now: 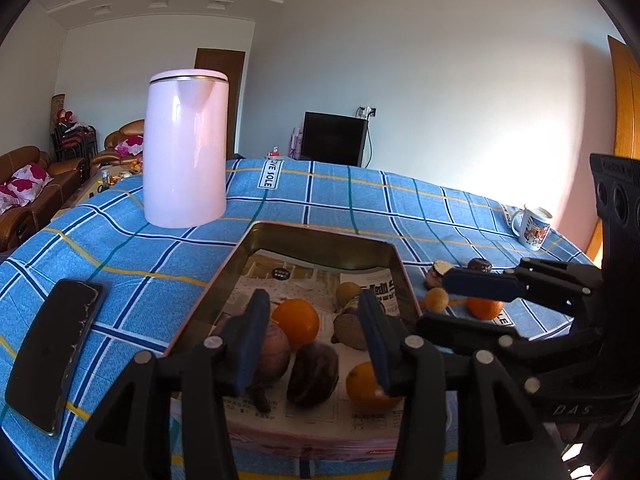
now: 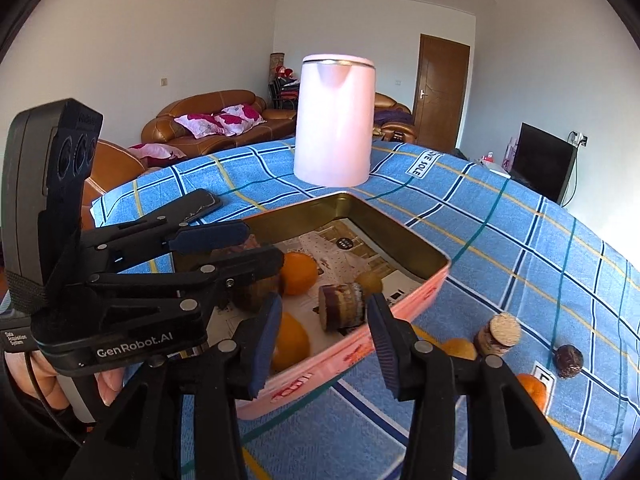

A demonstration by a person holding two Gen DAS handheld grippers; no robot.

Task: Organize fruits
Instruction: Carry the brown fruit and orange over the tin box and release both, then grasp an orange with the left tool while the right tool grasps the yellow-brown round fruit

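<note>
Fruit fills your paper-lined tin tray (image 1: 320,236) at the middle of the blue checked tabletop (image 1: 400,208), with more still scattered on the cloth to its right. Inside the tray you can count two oranges, one near the centre (image 1: 296,320) and one at the near right corner (image 1: 368,388), two dark purple round fruits side by side at the near end (image 1: 276,352) (image 1: 314,372), one small brownish-yellow fruit (image 1: 347,293) near the far right, and a cut brown piece (image 1: 350,330) just before it; in the right wrist view that piece reads as a layered, cylinder-shaped item (image 2: 342,306). Outside the tray lie four more pieces: one orange (image 2: 532,390), one small yellow-brown fruit (image 2: 460,348), one cut piece with a pale face (image 2: 498,334) and one dark round fruit (image 2: 568,360).

Your left gripper (image 1: 316,336) hangs over the tray's near end, its fingers spread on either side of the purple fruits, pinching nothing. Your right gripper (image 2: 322,344) hovers at the tray's pink right wall (image 2: 360,354), fingers likewise apart and empty.

Around the tray stand one pink kettle (image 1: 186,152) behind it, one dark phone (image 1: 56,356) lying flat to the left, and one printed mug (image 1: 534,226) far right.
</note>
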